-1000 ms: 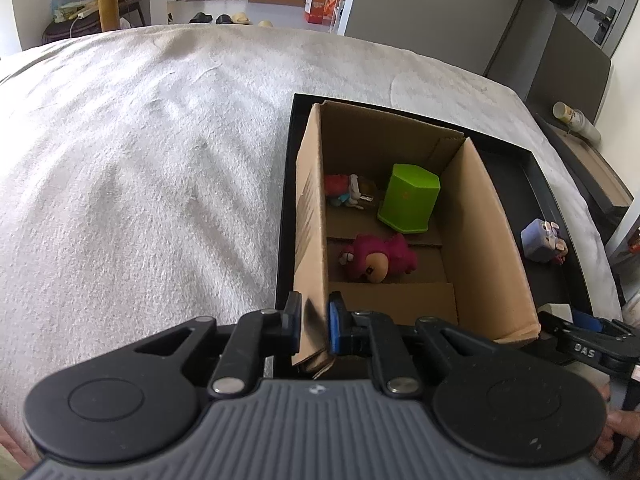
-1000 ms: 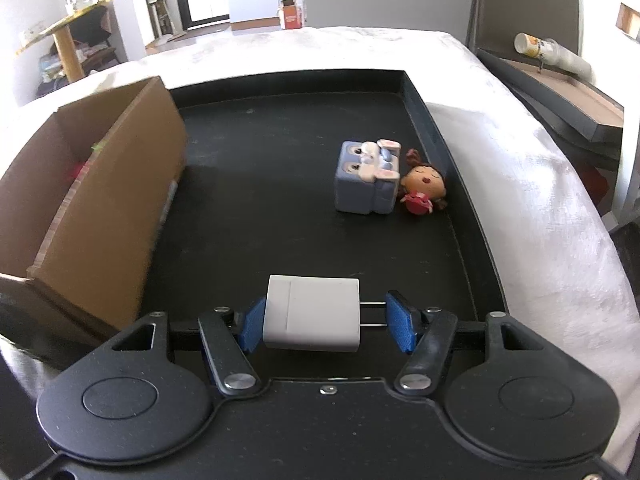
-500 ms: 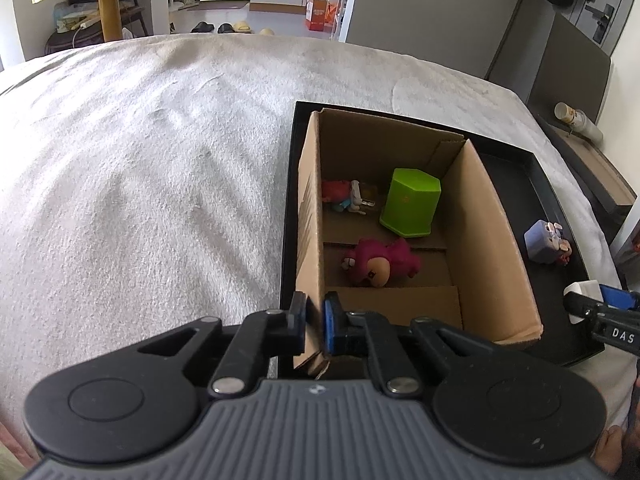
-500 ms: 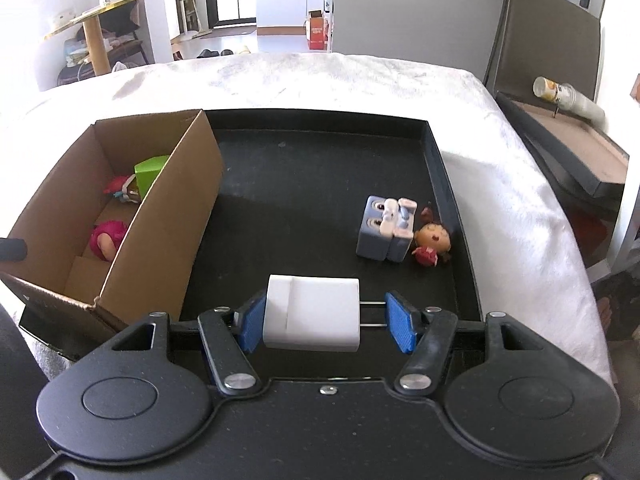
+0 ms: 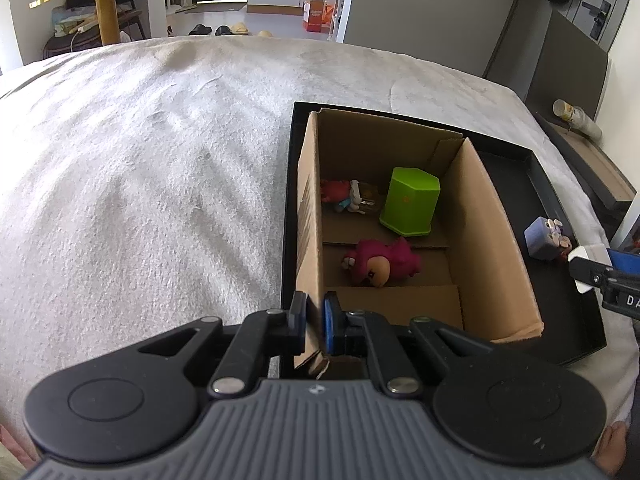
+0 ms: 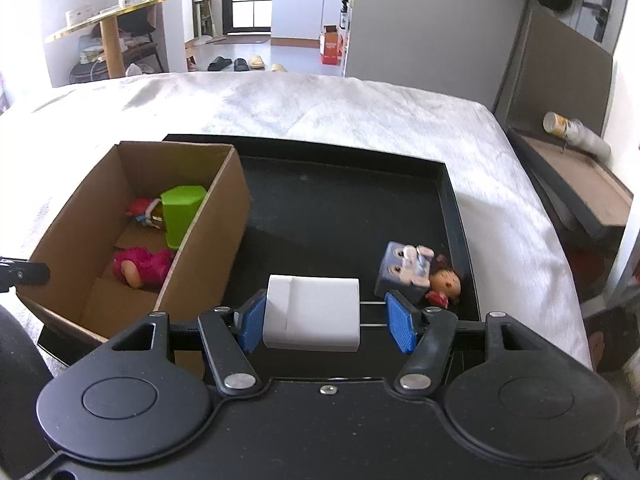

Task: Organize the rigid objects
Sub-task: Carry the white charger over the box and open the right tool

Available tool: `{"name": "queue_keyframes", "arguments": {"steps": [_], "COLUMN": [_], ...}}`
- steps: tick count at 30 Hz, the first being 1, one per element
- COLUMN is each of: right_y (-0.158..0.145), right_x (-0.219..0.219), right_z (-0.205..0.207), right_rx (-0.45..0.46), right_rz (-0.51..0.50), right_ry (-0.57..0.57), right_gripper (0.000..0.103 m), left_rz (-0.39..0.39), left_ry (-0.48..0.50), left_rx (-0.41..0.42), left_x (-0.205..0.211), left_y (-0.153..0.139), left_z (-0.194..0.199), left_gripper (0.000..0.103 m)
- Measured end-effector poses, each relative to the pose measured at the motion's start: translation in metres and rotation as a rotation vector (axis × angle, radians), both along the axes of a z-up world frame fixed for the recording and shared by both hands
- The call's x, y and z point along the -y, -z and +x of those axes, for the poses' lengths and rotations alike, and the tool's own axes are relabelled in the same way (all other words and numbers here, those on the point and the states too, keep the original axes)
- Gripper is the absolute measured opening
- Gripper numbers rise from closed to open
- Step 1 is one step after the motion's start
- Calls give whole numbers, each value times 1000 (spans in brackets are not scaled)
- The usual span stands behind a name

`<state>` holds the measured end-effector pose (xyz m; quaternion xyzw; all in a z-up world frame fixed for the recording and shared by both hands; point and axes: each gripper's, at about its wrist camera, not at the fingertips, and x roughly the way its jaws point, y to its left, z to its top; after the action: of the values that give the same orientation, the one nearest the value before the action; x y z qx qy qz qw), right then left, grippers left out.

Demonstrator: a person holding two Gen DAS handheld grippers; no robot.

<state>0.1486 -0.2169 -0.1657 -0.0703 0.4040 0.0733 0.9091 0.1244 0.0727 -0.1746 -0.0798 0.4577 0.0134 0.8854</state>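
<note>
Cardboard box point(image 5: 496, 240) stood on a black tray point(image 6: 340, 208), left gripper point(image 5: 315, 316) pinching its near left wall. Inside lay a green block point(image 5: 410, 202), pink doll point(image 5: 380, 264) and red figure point(image 5: 340, 196). Lower centre, right gripper point(image 6: 324, 316) clamped a white plug adapter point(image 6: 314, 312), prongs against its right pad; blue cube toy point(image 6: 402, 270) lay beyond

The box wall hides part of the green block point(image 6: 182, 216); the frame edge crops the right gripper point(image 5: 600, 270).
</note>
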Motion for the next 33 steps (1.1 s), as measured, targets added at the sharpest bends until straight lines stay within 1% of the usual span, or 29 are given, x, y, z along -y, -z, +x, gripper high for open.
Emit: {"name": "queue_keyframes", "arguments": {"steps": [7, 11, 15, 19, 25, 33], "right_y": [-9, -13, -13, -17, -29, -37], "right_x": [-16, -22, -24, -29, -43, -73], "right_z": [5, 10, 15, 18, 19, 23], "right_rx": [31, 39, 29, 37, 71, 76], "right_rz": [-36, -67, -67, -68, -38, -17], "right_ry": [-21, 16, 44, 46, 5, -83], "right_gripper": [61, 61, 61, 61, 61, 61], "left_rz": [-31, -44, -61, -64, -71, -86], "left_ry": [-2, -1, -1, 4, 3, 2], "left_rx": [2, 4, 6, 9, 8, 9], "left_x": [-4, -6, -8, -8, -9, -11], "left_y": [0, 1, 1, 1, 1, 2], "left_z": [-1, -1, -1, -2, -2, -2], "left_gripper": [8, 9, 9, 9, 9, 9]}}
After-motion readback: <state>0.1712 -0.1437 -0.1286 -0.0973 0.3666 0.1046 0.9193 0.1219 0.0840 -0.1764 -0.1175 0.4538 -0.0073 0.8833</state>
